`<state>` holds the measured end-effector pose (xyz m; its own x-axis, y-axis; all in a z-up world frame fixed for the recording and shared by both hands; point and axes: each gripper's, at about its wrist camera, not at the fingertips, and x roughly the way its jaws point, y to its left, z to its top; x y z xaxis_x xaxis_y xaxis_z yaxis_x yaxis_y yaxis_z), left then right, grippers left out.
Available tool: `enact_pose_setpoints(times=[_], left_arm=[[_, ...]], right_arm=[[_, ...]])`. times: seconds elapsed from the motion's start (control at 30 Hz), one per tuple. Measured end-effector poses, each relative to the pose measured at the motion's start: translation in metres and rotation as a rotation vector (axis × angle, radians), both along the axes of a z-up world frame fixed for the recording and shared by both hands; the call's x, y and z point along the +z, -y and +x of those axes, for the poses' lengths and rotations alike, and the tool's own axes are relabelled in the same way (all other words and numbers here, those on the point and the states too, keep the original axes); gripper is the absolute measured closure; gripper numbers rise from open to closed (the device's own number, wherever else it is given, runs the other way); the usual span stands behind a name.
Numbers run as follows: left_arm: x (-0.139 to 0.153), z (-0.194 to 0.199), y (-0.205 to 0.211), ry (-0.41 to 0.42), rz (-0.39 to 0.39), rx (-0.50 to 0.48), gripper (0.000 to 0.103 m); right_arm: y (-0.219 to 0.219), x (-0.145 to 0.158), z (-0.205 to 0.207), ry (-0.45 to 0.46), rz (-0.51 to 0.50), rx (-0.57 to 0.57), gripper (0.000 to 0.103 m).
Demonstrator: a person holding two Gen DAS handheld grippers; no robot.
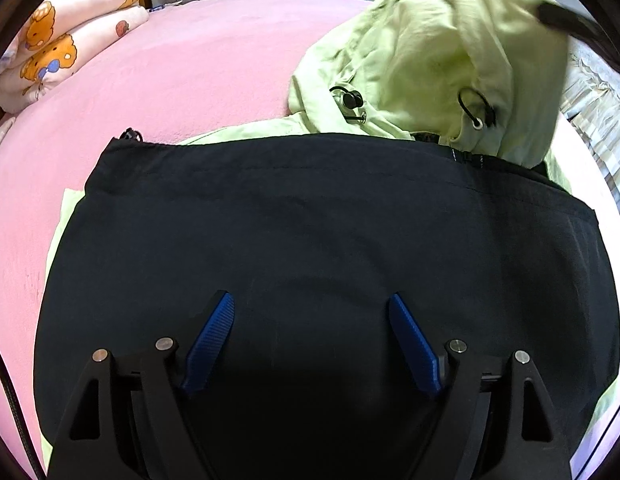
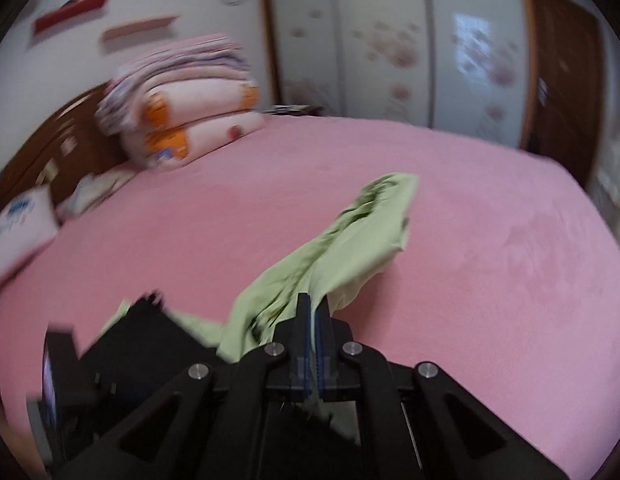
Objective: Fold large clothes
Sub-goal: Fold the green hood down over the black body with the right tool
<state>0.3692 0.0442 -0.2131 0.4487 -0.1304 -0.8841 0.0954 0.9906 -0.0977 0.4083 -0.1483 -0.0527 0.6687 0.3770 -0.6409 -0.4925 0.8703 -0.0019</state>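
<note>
Jacket (image 1: pixel 310 220) fabric covers the near part of the pink bed (image 1: pixel 190 80): a dark panel lies flat and broad under the left gripper (image 1: pixel 311 308), with pale green cloth showing at its edges and the green hood (image 1: pixel 429 52) lifted beyond it. The left jaws stand wide apart just above the dark panel, holding nothing. The right gripper (image 2: pixel 313 308) has its jaws clamped together on a thin fold of the green cloth, which trails away from it over the bed in the right wrist view; that picture is blurred, so exactly which part of the garment it holds is hard to tell, though it is probably the hood.

The step in hand looks like carrying the green part over onto the folded body. To do it well, the right hand should keep the cloth taut and bring it across in one smooth arc, laying it inside the dark panel's outline. The left gripper could press the panel down so it does not drag. A folded quilt (image 1: pixel 62 44) sits well apart at the bed's far corner.
</note>
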Motion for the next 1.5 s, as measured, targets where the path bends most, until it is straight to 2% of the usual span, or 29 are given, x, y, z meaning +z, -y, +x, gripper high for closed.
enact_pose_setpoints(times=[0.13, 0.2, 0.27, 0.33, 0.43, 0.5, 0.53, 0.6, 0.67, 0.7, 0.77, 0.87, 1.0, 1.07, 1.17, 1.33, 1.4, 1.43, 1.5], left_arm=[[0.004, -0.009, -0.007, -0.012, -0.018, 0.008, 0.024], [0.006, -0.015, -0.012, -0.015, -0.024, 0.007, 0.024], [0.009, -0.024, -0.017, -0.019, -0.025, 0.006, 0.024], [0.011, -0.030, -0.023, -0.030, -0.031, 0.001, 0.024], [0.020, -0.034, -0.029, -0.032, -0.028, -0.023, 0.024], [0.030, -0.032, -0.029, -0.017, -0.007, -0.056, 0.024], [0.038, -0.028, -0.029, -0.005, 0.003, -0.083, 0.024], [0.056, -0.015, -0.024, 0.023, 0.018, -0.131, 0.024], [0.073, 0.005, -0.013, 0.054, 0.020, -0.190, 0.024], [0.080, 0.022, -0.005, 0.065, 0.024, -0.215, 0.024], [0.088, 0.056, 0.009, 0.074, 0.028, -0.268, 0.024], [0.091, 0.116, 0.027, 0.037, -0.012, -0.315, 0.024], [0.081, 0.169, 0.047, 0.031, 0.048, -0.302, 0.024], [0.068, 0.191, 0.054, 0.014, 0.083, -0.314, 0.024], [0.046, 0.218, 0.067, -0.037, 0.076, -0.344, 0.024], [0.008, 0.237, 0.084, -0.142, 0.123, -0.396, 0.025], [-0.003, 0.238, 0.089, -0.159, 0.125, -0.412, 0.050], [-0.004, 0.237, 0.091, -0.152, 0.123, -0.414, 0.071], [0.000, 0.231, 0.090, -0.095, 0.134, -0.416, 0.085]], right_arm=[[-0.017, -0.021, -0.072, 0.053, -0.185, 0.129, 0.102], [-0.028, -0.048, -0.106, 0.047, -0.313, 0.172, 0.101], [-0.032, -0.078, -0.127, 0.026, -0.403, 0.170, 0.101], [-0.027, -0.099, -0.137, -0.005, -0.420, 0.141, 0.101], [-0.016, -0.112, -0.140, -0.083, -0.363, 0.072, 0.101], [-0.005, -0.109, -0.139, -0.128, -0.293, 0.018, 0.100], [0.004, -0.104, -0.136, -0.149, -0.240, -0.008, 0.096], [0.020, -0.094, -0.132, -0.166, -0.147, -0.049, 0.082], [0.039, -0.078, -0.127, -0.168, -0.044, -0.095, 0.054], [0.050, -0.072, -0.125, -0.165, 0.007, -0.122, 0.051], [0.069, -0.064, -0.118, -0.188, 0.109, -0.166, 0.050], [0.090, -0.063, -0.106, -0.225, 0.228, -0.218, 0.049], [0.108, -0.070, -0.084, -0.272, 0.341, -0.284, 0.049], [0.118, -0.079, -0.072, -0.308, 0.392, -0.320, 0.049], [0.131, -0.091, -0.055, -0.346, 0.456, -0.370, 0.049], [0.148, -0.106, -0.033, -0.399, 0.510, -0.426, 0.049], [0.150, -0.111, -0.028, -0.407, 0.516, -0.441, 0.050], [0.151, -0.112, -0.027, -0.407, 0.514, -0.448, 0.049], [0.154, -0.117, -0.020, -0.411, 0.512, -0.459, 0.050]])
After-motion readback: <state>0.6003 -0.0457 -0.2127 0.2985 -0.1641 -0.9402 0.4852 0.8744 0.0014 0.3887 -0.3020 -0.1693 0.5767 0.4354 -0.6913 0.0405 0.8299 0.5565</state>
